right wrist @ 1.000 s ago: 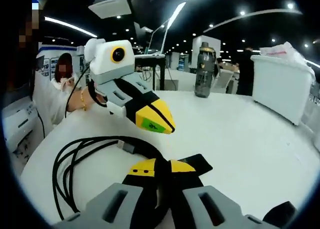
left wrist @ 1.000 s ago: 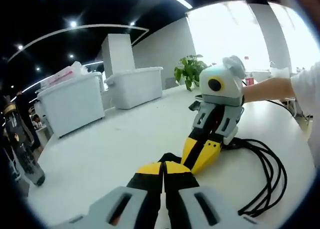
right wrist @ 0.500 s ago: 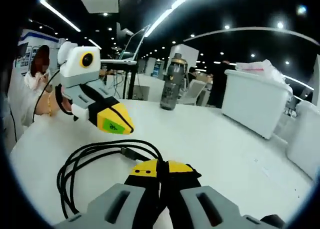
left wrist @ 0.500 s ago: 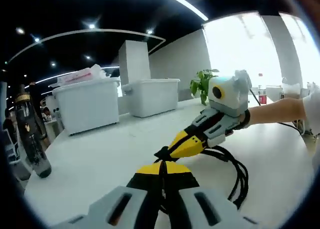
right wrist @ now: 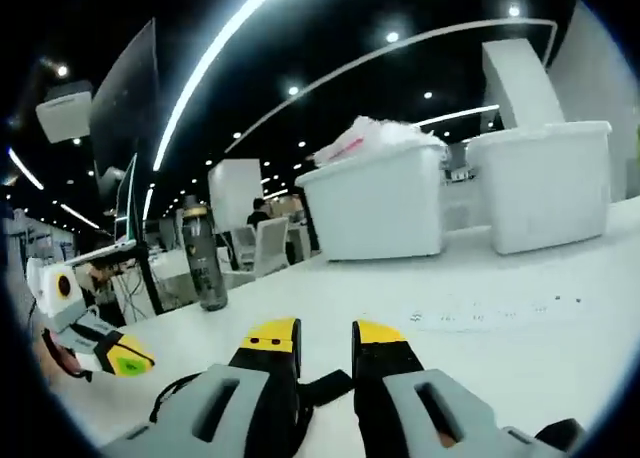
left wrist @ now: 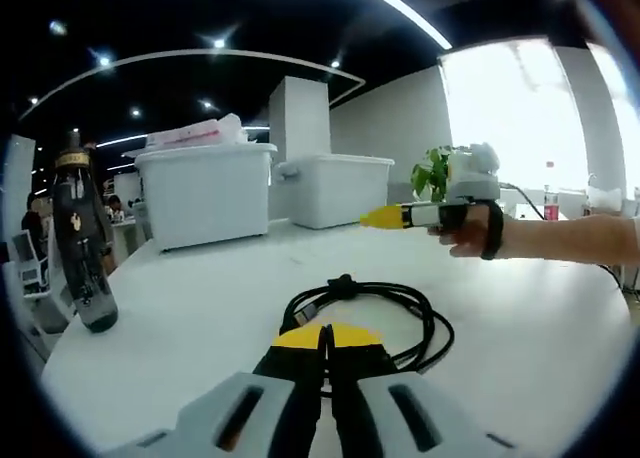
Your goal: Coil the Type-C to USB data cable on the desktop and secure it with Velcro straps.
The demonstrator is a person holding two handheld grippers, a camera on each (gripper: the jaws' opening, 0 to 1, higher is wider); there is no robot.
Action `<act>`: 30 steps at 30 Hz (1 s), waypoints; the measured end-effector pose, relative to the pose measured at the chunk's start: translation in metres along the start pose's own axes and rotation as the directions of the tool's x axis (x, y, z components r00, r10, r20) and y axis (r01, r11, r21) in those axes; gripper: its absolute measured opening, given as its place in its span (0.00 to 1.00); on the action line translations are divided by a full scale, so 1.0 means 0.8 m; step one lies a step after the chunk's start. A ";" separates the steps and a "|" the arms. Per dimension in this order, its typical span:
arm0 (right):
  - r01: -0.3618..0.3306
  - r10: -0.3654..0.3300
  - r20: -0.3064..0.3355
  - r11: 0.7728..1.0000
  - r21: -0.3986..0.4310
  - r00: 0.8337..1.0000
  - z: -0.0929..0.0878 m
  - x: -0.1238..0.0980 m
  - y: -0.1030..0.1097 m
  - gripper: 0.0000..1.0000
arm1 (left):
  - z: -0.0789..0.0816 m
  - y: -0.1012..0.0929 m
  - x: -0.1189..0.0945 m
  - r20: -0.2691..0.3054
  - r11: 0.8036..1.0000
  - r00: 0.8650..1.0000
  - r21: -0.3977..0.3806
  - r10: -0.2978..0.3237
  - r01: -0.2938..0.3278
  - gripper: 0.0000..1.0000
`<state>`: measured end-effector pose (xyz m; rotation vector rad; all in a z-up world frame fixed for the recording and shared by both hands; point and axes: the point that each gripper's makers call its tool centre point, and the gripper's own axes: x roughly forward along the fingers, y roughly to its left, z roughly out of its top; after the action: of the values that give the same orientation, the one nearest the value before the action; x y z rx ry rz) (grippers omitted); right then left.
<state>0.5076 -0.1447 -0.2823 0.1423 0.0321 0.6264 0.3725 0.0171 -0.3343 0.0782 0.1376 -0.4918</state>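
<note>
The coil looks formed, so the step in hand is likely binding it: pinch the black strap tab where it sits on the loops and wrap it snugly without letting the loops spring apart. The left tool (left wrist: 325, 336) is clenched, seemingly empty, with the cable (left wrist: 372, 308) lying just ahead of its tips on the tabletop (left wrist: 200, 308). The right tool (right wrist: 326, 335) is released, jaws apart, lifted clear. The cable is thin, black, in several loose round loops, with a strap (left wrist: 343, 282) at its far side.

left gripper (left wrist: 325, 335) fingers together, right gripper (right wrist: 327, 331) fingers apart
</note>
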 end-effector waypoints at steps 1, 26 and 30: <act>0.020 -0.019 0.024 0.999 -0.032 1.000 0.008 -0.016 -0.011 0.20 | 0.000 0.001 0.001 0.005 1.000 1.000 -0.006 0.002 -0.002 0.02; 0.172 -0.173 0.073 0.985 0.017 0.982 -0.038 -0.139 -0.051 0.25 | 0.041 0.026 -0.013 0.232 0.917 0.889 -0.160 0.394 -0.365 0.12; 0.195 -0.194 0.089 0.981 0.000 0.977 -0.036 -0.141 -0.058 0.29 | 0.022 0.033 -0.011 0.187 0.917 0.902 -0.169 0.389 -0.361 0.16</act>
<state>0.4412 -0.2440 -0.3186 0.1560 -0.0417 0.4237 0.3797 0.0424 -0.3144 -0.0776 -0.0612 -0.1004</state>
